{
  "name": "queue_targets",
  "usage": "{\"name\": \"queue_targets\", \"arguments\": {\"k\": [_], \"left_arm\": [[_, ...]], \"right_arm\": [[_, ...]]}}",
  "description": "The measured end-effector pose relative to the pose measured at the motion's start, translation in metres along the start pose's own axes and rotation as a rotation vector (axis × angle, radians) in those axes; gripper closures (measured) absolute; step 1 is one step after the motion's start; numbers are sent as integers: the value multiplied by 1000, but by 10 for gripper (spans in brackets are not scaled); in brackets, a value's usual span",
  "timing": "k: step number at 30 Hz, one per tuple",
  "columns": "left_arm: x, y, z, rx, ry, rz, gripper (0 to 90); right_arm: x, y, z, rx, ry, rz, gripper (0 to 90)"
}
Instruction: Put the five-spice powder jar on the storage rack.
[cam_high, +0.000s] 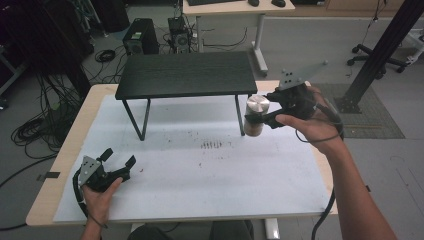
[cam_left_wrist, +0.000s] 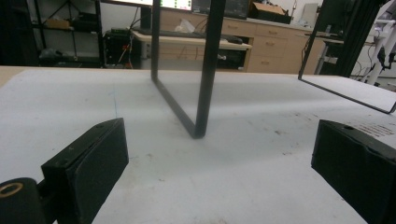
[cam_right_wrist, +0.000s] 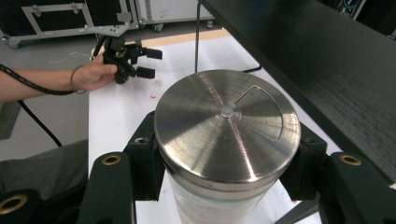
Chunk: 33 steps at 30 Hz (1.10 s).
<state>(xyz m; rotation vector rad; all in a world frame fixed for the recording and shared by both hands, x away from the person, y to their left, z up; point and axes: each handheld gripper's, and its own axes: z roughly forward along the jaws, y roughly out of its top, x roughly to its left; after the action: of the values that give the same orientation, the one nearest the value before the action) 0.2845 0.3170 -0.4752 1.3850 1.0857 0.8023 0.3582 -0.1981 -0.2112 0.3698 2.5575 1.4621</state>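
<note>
A clear jar (cam_high: 255, 116) with a round brushed-steel lid (cam_right_wrist: 227, 126) hangs in the air beside the right front leg of a small black shelf (cam_high: 187, 74), just below its top. My right gripper (cam_high: 255, 120) is shut on the jar's body, one pad on each side under the lid. My left gripper (cam_high: 119, 159) rests near the table's front left corner, open with nothing between its fingers (cam_left_wrist: 88, 161). In the right gripper view the left gripper (cam_right_wrist: 144, 60) is at the far end of the mat, held by a hand.
A white mat (cam_high: 200, 175) covers the wooden table. The black shelf stands at its far side on thin frame legs (cam_left_wrist: 205, 70). Dark smudges (cam_high: 212, 145) mark the mat's middle. Cables, computer towers and a desk lie beyond the table.
</note>
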Motion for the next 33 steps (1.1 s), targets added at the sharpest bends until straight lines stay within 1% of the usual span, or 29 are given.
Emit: {"name": "queue_targets", "arguments": {"k": [1,3,8,11,12,19,30,33], "left_arm": [[0,0,0,0,0,0,42],[0,0,0,-1,0,-1,43],[0,0,0,-4,1,-1,42],[0,0,0,-1,0,0,43],[0,0,0,-2,-1,-1,43],[0,0,0,-3,-2,-1,43],[0,0,0,-2,-3,-1,43],[0,0,0,-2,-3,0,43]], "right_arm": [[-1,5,0,0,-4,-3,429],[-1,8,0,0,-5,-4,429],[-5,21,0,-7,-8,6,429],[-6,26,0,-7,-14,7,429],[-8,29,1,-9,-15,16,430],[-12,41,3,-12,-18,31,430],[-22,60,11,-15,-24,35,430],[-24,63,12,-15,-27,34,430]]}}
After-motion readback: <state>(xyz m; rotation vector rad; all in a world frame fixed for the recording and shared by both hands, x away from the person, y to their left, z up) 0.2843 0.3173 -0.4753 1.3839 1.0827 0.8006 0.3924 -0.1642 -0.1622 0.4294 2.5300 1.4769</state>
